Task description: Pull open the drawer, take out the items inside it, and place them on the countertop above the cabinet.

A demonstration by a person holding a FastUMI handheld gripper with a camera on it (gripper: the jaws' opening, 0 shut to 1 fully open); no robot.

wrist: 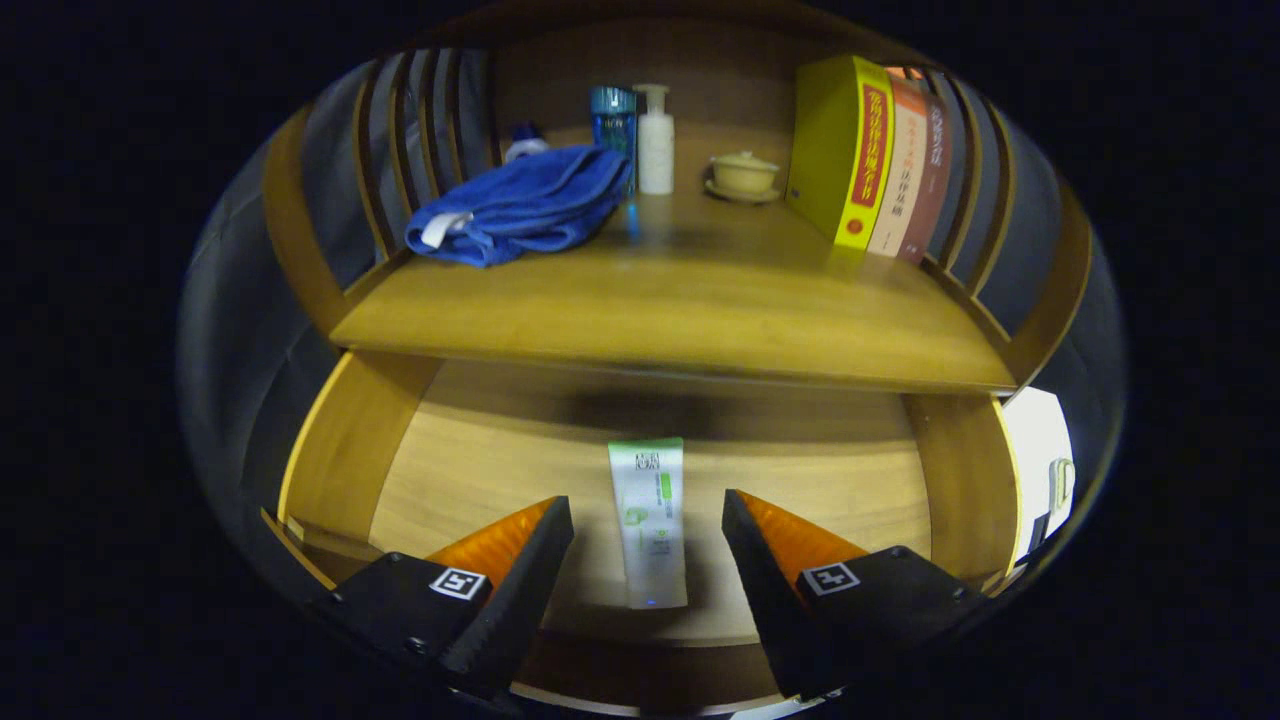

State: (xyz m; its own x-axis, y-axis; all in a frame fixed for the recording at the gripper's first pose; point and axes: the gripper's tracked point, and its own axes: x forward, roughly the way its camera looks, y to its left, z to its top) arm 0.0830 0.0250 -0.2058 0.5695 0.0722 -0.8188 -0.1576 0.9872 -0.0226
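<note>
Here the gripper (648, 520) is hovering over the open drawer (480, 470) with its fingers spread wide and empty, the white-and-green tube (648, 520) lying between them, so lowering squarely and closing across its middle is looking wisest.

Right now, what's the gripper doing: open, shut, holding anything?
Gripper: open, holding nothing; the tube lies in the open drawer between its fingers, untouched.
</note>
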